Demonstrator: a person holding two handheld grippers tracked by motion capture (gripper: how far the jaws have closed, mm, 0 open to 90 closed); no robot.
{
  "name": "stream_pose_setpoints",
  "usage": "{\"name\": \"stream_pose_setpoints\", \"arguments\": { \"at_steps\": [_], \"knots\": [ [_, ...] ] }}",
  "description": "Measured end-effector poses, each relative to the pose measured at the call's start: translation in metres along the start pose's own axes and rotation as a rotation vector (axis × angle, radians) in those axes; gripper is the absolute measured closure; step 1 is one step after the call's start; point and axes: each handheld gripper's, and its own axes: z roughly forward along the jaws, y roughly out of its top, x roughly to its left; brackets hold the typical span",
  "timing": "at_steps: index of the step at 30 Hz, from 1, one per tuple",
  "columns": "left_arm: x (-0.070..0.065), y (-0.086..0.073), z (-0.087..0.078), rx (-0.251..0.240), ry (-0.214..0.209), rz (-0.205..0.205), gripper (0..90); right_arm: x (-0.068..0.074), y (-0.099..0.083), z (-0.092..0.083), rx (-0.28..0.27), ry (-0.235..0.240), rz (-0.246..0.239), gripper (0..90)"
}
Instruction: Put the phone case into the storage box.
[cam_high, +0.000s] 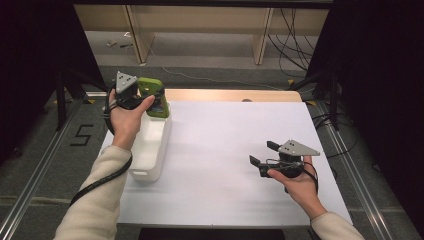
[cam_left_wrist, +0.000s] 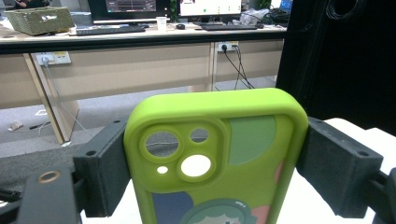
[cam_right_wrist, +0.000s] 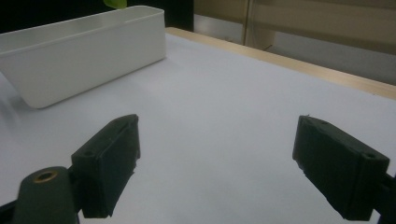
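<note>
In the left gripper view, jaws clamp phone case (cam_left_wrist: 219, 158).

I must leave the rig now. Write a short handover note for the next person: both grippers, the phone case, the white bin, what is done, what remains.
Left gripper: shut on the green phone case, held upright above the far end of the white bin.
Right gripper: open, nothing between its jaws, low over the white table, apart from the bin.
Done: case is gripped and over the bin.
Left: probably lower the case into the bin and release.
</note>
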Motion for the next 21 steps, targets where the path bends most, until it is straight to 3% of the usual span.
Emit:
{"name": "stream_pose_setpoints", "arguments": {
  "at_steps": [21],
  "knots": [
    [0.0067, -0.0021, 0.001, 0.005, 0.017, -0.009, 16.3, 0.0003, 0.0001, 0.0, 0.001, 0.001, -0.002, 15.9]
  ]
}}
